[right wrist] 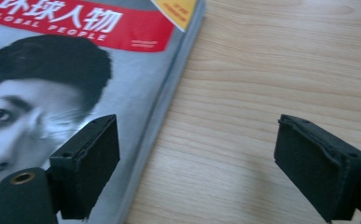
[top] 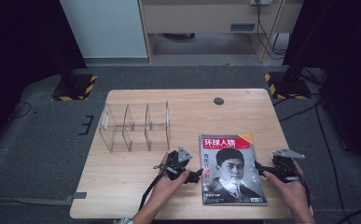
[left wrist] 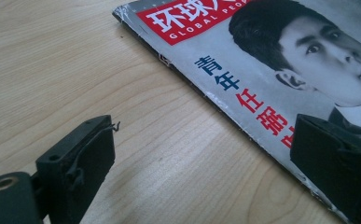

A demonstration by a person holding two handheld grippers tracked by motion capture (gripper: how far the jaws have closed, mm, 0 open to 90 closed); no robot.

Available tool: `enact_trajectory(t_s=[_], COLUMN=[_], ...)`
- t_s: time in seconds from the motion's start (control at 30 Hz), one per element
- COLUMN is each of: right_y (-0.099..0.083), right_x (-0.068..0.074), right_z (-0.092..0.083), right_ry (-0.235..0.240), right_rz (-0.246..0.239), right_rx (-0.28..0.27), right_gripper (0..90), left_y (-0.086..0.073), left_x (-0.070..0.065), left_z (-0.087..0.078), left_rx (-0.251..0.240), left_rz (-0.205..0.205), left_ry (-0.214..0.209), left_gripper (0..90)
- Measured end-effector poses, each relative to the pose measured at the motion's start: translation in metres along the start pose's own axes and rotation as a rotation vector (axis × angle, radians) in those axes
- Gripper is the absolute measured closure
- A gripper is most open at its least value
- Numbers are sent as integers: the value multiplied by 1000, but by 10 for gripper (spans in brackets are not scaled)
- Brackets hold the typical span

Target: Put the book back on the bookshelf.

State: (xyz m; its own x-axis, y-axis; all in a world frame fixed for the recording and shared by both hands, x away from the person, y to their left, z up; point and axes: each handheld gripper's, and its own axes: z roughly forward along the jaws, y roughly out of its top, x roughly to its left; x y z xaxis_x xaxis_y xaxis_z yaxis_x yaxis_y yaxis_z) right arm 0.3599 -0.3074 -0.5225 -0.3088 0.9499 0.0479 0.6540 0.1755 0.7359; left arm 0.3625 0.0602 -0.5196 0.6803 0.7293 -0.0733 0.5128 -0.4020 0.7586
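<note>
The magazine (top: 232, 169) lies flat at the near right of the table (top: 136, 186), long axis near-to-far, between the left gripper (top: 197, 176) and right gripper (top: 258, 170), each with jaws apart straddling a long edge.

Wooden table (top: 136, 186) on grey carpet (top: 38, 140), pale cabinet (top: 206, 18) behind.

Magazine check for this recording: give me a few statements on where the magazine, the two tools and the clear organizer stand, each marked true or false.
1. The magazine lies flat, cover up, on the wooden table. True.
2. The left tool is shut on the magazine's spine. False: its jaws stand open, straddling the left edge.
3. The right tool is open at the magazine's right edge. True.
4. The clear acrylic organizer holds a magazine. False: its compartments are empty.
5. The organizer stands right of the magazine. False: it stands to the far left.
</note>
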Motion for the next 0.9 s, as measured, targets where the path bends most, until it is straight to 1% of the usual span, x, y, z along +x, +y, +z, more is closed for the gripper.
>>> enact_trajectory(t_s=[0.03, 0.07, 0.1, 0.13, 0.17, 0.2, 0.23, 0.27, 0.33, 0.4, 0.43, 0.47, 0.5, 0.53, 0.57, 0.6, 0.63, 0.67, 0.7, 0.77, 0.83, 0.9], right_y=[1, 1, 2, 2, 2, 2, 1, 1, 0, 0, 0, -1, -1, -1, -1, -1, -1, -1, -1, -1, -1, -1], right_x=[1, 1, 5, 5, 8, 8, 12, 12, 14, 15, 15, 16, 19, 19, 22, 22, 23, 25, 26, 26, 28, 29], right_z=[1, 1, 2, 2, 5, 5, 9, 9, 12, 14, 15, 16, 17, 17, 18, 18, 19, 19, 20, 20, 20, 19], right_ry=[14, 14, 56, 56, 91, 91, 104, 104, 120, 123, 126, 131, 131, 131, 139, 139, 138, 144, 147, 147, 156, 161], right_rz=[-6, -6, -15, -15, -34, -34, -51, -51, -62, -67, -69, -72, -85, -85, -91, -91, -92, -101, -104, -108, -109, -112], right_rx=[-3, -3, -6, -6, 6, 6, 16, 16, 29, 33, 31, 34, 34, 34, 36, 36, 33, 31, 28, 30, 28, 29], right_gripper=[197, 197, 245, 245, 243, 243, 231, 231, 206, 186, 179, 167, 154, 154, 139, 139, 136, 137, 137, 137, 148, 152], left_y=[0, 0, 0, 1, 2, 2, 2, 2, 2, 1, 1, 1, 2, 2, 3, 3, 3, 3, 2, 1, 0, -1], left_x=[-1, -1, -3, -5, -8, -8, -11, -13, -19, -25, -28, -30, -35, -35, -37, -39, -41, -44, -46, -48, -51, -51], left_z=[-1, -1, -1, 0, 1, 1, 3, 3, 5, 8, 8, 8, 8, 8, 8, 8, 9, 11, 12, 12, 17, 19], left_rx=[-3, -3, -4, -1, 13, 13, 14, 12, 9, 9, 10, 8, -6, -6, -11, -14, -12, 4, 7, 10, 34, 41], left_rz=[-1, -1, -2, 1, 1, 1, 2, 11, 30, 46, 54, 60, 77, 77, 88, 101, 112, 121, 124, 131, 150, 151], left_ry=[-3, -3, -4, -6, -12, -12, -21, -25, -35, -63, -84, -85, -92, -92, -98, -102, -107, -117, -123, -124, -117, -113], left_gripper=[70, 74, 79, 79, 92, 94, 99, 99, 104, 103, 103, 103, 111, 122, 141, 141, 156, 169, 172, 194, 201, 209])
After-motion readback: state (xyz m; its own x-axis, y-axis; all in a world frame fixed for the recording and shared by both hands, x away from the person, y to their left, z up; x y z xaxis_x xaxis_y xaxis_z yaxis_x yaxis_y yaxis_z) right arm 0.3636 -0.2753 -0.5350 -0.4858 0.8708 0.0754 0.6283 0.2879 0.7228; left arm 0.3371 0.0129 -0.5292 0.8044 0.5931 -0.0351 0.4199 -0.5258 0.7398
